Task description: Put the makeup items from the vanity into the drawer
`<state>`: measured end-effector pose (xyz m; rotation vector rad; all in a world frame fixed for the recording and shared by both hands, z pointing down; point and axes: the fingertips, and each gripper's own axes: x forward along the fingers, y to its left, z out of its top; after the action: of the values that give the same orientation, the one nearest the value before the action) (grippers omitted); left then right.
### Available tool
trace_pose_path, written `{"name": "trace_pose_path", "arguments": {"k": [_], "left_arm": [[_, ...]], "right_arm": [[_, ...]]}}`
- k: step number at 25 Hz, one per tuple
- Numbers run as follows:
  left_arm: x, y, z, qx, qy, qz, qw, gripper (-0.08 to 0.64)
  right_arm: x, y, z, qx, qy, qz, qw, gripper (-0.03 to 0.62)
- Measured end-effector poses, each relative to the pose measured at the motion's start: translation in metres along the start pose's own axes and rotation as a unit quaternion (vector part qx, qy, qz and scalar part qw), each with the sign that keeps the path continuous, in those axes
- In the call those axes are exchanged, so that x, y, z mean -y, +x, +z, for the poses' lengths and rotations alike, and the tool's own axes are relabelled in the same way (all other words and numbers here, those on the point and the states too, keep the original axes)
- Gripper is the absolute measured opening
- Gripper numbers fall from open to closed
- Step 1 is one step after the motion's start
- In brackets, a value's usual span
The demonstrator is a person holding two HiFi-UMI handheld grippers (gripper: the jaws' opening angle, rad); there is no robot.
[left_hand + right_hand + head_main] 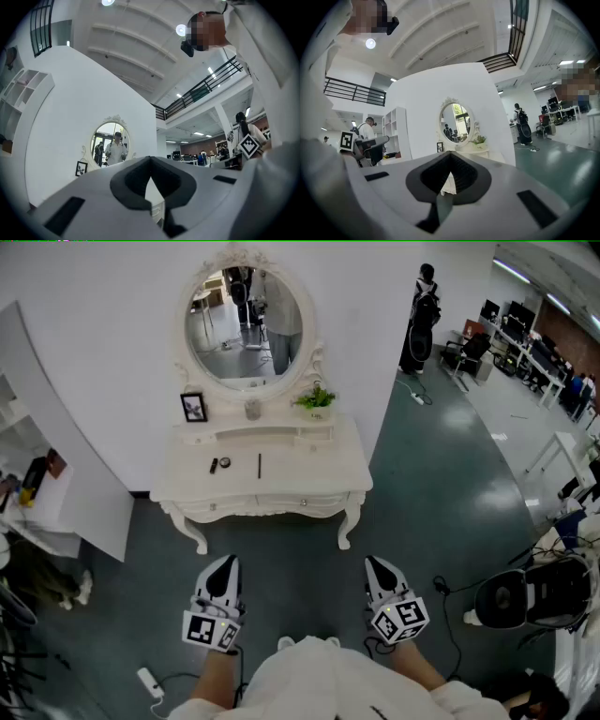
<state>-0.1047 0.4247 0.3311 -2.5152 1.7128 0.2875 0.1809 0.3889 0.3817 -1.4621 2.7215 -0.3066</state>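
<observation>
Head view: left gripper [225,563], right gripper [374,564], jaws clenched empty, open floor [291,563] before front edge of vanity [305,472].

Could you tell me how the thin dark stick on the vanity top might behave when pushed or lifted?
The stick looks slim and straight, so probably stiff and light. Lying flat on the smooth vanity top, it may roll if nudged sideways. Being so thin, it could slip from a loose pinch.

Left tool [224,568] and right tool [376,568] held low, side by side, well apart, tips forward. Jaws together on both, nothing between them. Forearms [217,673] trail behind.
</observation>
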Motion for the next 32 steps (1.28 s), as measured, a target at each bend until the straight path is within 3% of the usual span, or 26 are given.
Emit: {"name": "trace_pose_path", "arguments": {"k": [17,19,22,26,32], "left_arm": [[-0.024,-0.002,-0.006,-0.005,0.007,-0.002,1.0,0.028],[-0.029,-0.002,-0.009,-0.009,-0.005,-0.005,0.9999,0.171],[-0.04,-0.006,-0.012,-0.01,-0.016,-0.001,0.9998,0.284],[-0.056,-0.014,-0.017,-0.011,-0.013,0.01,0.9998,0.337],[-0.087,-0.02,-0.033,-0.031,-0.026,0.016,0.9991,0.35]], "right_arm": [[-0.031,0.021,-0.008,-0.006,-0.008,0.022,1.0,0.017],[-0.035,0.025,-0.01,-0.008,-0.008,0.021,1.0,0.017],[-0.044,0.032,-0.014,-0.009,-0.008,0.021,1.0,0.017],[-0.058,0.042,-0.018,-0.011,-0.005,0.018,1.0,0.017],[-0.08,0.064,-0.025,-0.016,-0.002,0.018,1.0,0.017]]}}
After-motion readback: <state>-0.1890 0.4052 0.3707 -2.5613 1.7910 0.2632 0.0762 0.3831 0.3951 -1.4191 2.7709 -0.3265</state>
